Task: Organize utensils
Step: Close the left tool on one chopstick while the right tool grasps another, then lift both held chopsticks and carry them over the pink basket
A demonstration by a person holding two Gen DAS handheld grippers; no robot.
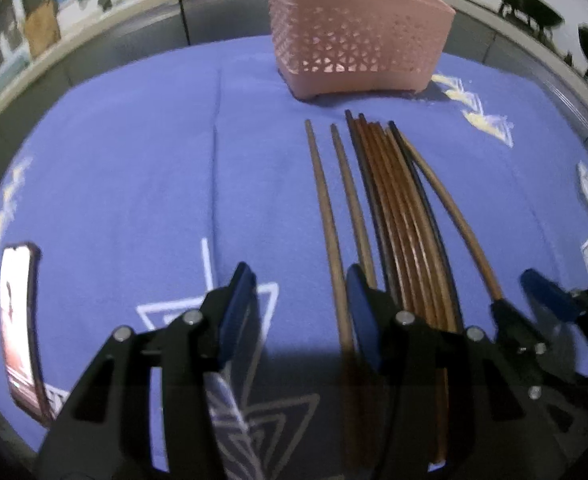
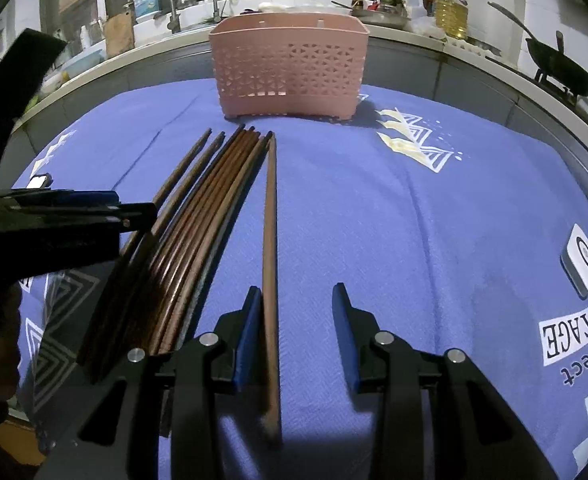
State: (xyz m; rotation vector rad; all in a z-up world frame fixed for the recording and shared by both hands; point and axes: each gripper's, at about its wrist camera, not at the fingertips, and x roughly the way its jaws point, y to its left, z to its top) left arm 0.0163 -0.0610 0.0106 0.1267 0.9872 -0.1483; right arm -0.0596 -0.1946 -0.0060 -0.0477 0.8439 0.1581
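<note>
Several brown chopsticks (image 1: 397, 216) lie side by side on a blue cloth (image 1: 134, 184), tips toward a pink perforated basket (image 1: 353, 40). My left gripper (image 1: 299, 308) is open; one loose chopstick (image 1: 329, 232) lies between its fingers. In the right wrist view the bundle (image 2: 210, 216) lies left and the basket (image 2: 290, 68) stands at the back. My right gripper (image 2: 295, 328) is open around the rightmost single chopstick (image 2: 270, 248), which runs beside its left finger. The right gripper also shows at the left view's right edge (image 1: 533, 304).
A phone (image 1: 18, 320) lies on the cloth at the left. A small white device (image 2: 581, 260) lies at the right. Printed patterns mark the cloth. Behind the table a counter (image 2: 413, 32) carries a sink, bottles and a wok.
</note>
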